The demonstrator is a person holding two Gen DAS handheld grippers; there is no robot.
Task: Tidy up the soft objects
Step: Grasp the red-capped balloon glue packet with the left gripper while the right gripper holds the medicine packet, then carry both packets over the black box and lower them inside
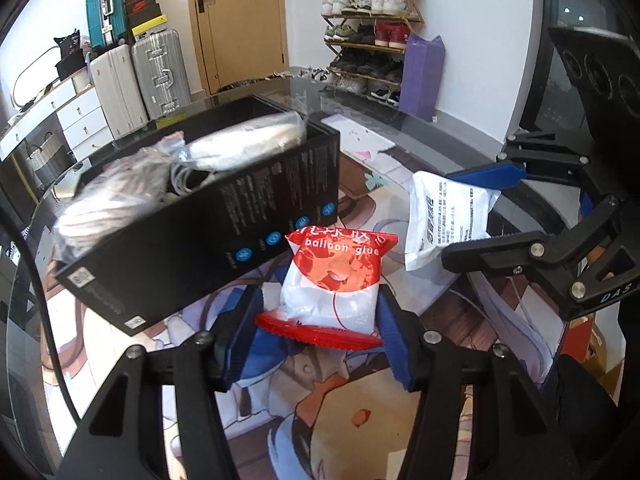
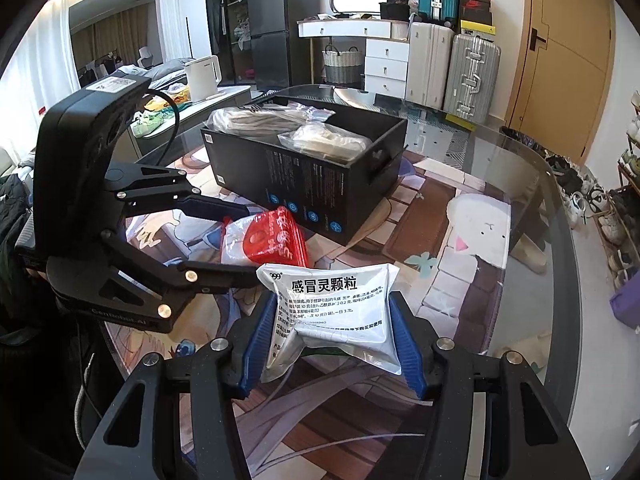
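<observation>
Black linkage arms fill the bottom of the left wrist view, and between their blue pads the left gripper (image 1: pixel 318 334) is clamped on a red-and-white packet (image 1: pixel 332 284) printed "balloon glue", its lower red seam bulging out between the pads at lower centre. No earlier view is given, so only the grip itself can be told. In the right wrist view the same layout repeats at the bottom: the right gripper (image 2: pixel 330 344) squeezes a white sachet (image 2: pixel 332 316) with black printed characters, the pads pressing its sides so that it creases in the middle. Both packets sit above a cartoon-printed mat (image 2: pixel 460 280) that lies under the glass top of the table (image 2: pixel 560 240). Just beyond the red packet, toward the centre left of the left wrist view, stands an open black box (image 1: pixel 224 220) with blue round icons on its side; the packet's top edge appears close to the box wall, though whether they touch cannot be told. Inside the box lie clear plastic bags of pale soft goods (image 1: pixel 244 144). Farther back, at the upper left of the left wrist view, stand silver and white suitcases (image 1: pixel 160 76), and a shoe rack (image 1: pixel 372 32) fills the upper right beside a wooden door (image 1: pixel 240 20).
</observation>
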